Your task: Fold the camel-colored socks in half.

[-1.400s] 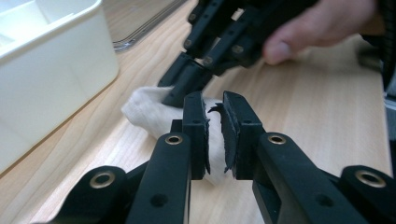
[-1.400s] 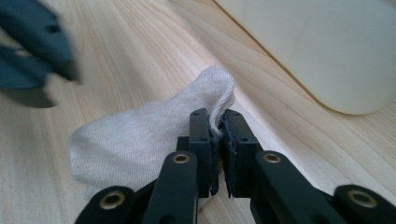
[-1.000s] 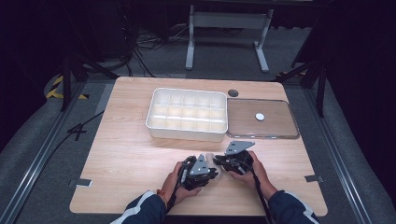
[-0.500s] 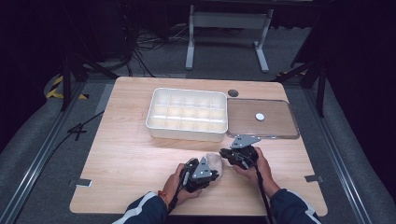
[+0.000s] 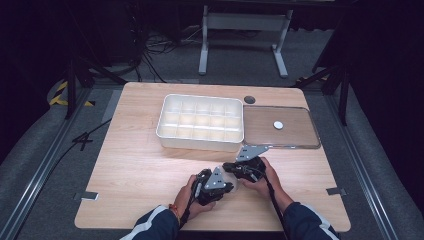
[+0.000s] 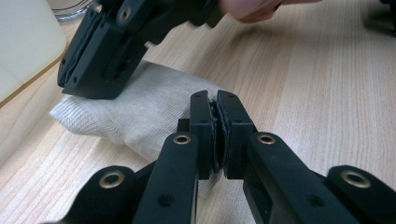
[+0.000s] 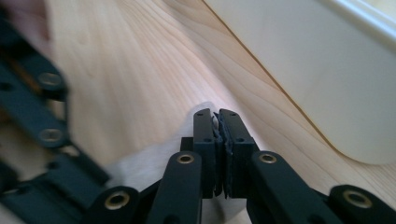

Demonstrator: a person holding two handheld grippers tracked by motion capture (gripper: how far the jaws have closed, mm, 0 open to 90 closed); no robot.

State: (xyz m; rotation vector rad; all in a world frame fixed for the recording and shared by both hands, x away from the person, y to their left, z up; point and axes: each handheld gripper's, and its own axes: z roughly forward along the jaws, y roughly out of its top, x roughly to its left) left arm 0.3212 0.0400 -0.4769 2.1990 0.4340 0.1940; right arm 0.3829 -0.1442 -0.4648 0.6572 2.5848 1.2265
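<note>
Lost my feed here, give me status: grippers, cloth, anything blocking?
Left gripper shut on white cloth. Right gripper shut on it too. Cloth flat on table, near white divided tray. Nothing in the way.

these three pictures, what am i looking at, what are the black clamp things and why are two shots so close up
A person sits at a wooden table and holds a tool in each hand: a hand-held gripper with two black jaws that pinch things. The high view looks down from above. There you see the left hand-held gripper and the right hand-held gripper close together near the front edge.

The two close shots come from small cameras riding on each tool, looking along its own jaws.

On the table lie a white tray divided into compartments, a clear flat lid beside it with a small white disc on it, and a small pale cloth.

Both tools are shut on the cloth: the left gripper view shows fabric pinched between the closed jaws, with the other tool clamping its far end.
</note>
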